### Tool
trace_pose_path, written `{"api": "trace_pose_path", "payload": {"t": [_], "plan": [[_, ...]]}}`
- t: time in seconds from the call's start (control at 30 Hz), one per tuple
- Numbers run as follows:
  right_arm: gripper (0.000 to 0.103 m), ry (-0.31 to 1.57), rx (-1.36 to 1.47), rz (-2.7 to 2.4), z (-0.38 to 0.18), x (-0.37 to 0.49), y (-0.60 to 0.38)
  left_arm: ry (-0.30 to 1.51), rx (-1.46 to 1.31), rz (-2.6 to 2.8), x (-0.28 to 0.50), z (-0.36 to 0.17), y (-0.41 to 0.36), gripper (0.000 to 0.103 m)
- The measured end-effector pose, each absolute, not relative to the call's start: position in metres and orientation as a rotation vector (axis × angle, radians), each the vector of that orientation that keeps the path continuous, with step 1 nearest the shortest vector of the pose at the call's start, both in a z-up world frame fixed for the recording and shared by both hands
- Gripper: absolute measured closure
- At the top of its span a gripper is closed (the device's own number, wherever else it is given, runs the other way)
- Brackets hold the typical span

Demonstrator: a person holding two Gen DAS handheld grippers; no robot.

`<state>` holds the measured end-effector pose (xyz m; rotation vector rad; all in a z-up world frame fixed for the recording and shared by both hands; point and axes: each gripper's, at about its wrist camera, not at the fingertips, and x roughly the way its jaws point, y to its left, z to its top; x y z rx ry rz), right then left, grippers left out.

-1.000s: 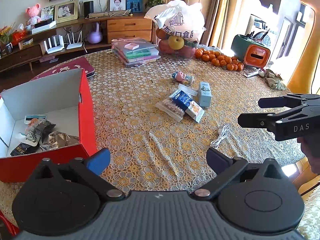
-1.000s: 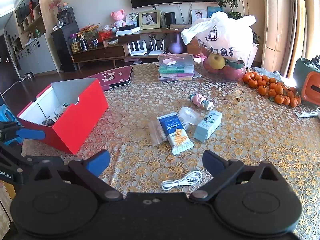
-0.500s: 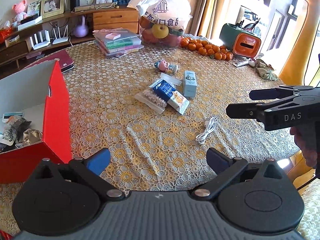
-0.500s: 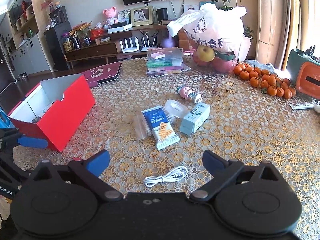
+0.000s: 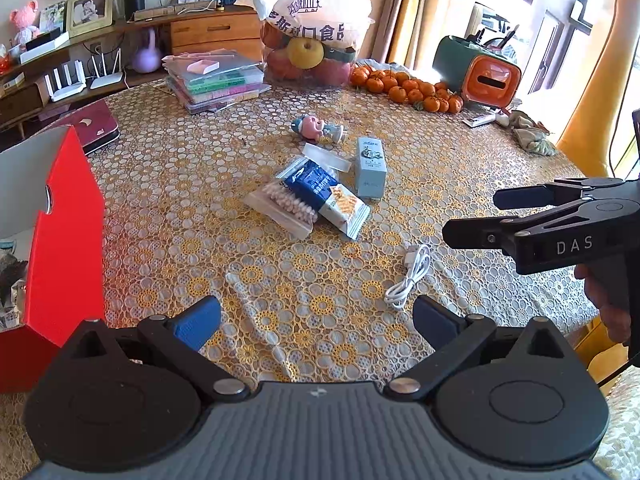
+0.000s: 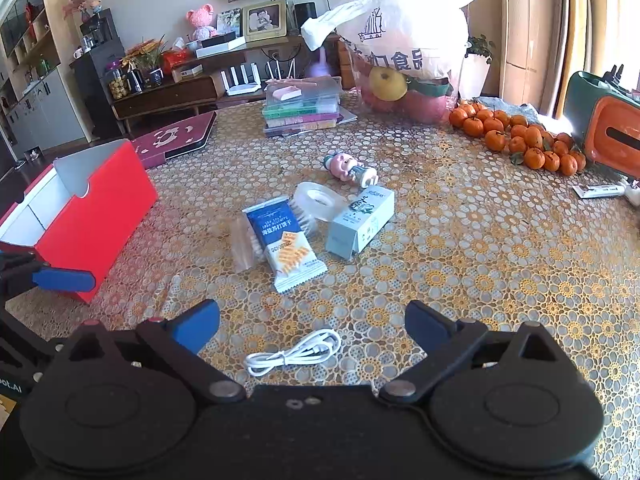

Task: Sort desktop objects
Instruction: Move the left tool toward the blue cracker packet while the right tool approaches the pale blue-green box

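A red box [image 5: 60,248] [image 6: 96,216] stands open at the table's left, with several items inside. Mid-table lie a blue cracker packet [image 5: 328,194] [image 6: 286,244], a bag of cotton swabs [image 5: 282,210], a clear tape roll [image 6: 318,200], a pale blue carton [image 5: 371,168] [image 6: 360,220] and a small pink doll [image 5: 318,130] [image 6: 350,168]. A coiled white cable [image 5: 408,278] [image 6: 296,354] lies nearest me. My left gripper [image 5: 316,320] is open and empty above the tablecloth. My right gripper [image 6: 312,322] is open just above the cable, also showing as black fingers [image 5: 480,234] at the right.
Further back are a stack of plastic cases [image 5: 216,82], a bag of fruit [image 5: 316,28], a row of tangerines [image 5: 404,90] and a green and orange tissue box [image 5: 478,72]. A dark red tablet case [image 6: 176,142] lies behind the red box. The table edge is near the right hand [image 5: 608,304].
Both views have swung right and closer to the central items. The red box slid toward the left edge of the left view. The cable now lies between the right gripper's fingers in view.
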<state>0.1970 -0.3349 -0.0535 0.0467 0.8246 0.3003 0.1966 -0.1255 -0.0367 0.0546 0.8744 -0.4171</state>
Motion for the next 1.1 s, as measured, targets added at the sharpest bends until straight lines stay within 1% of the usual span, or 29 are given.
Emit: {"api": "trace_pose_path", "payload": {"t": [0.57,1.1], "plan": [[0.004,0.847,0.015,0.300,-0.074,0.247,-0.340,0.817,0.095,-0.421,0.243,-0.058,-0.165,0.000],[0.007,0.860,-0.018,0.304,-0.082,0.285,-0.337,0.702,0.199,-0.469,0.278,-0.073,-0.185,0.000]]}}
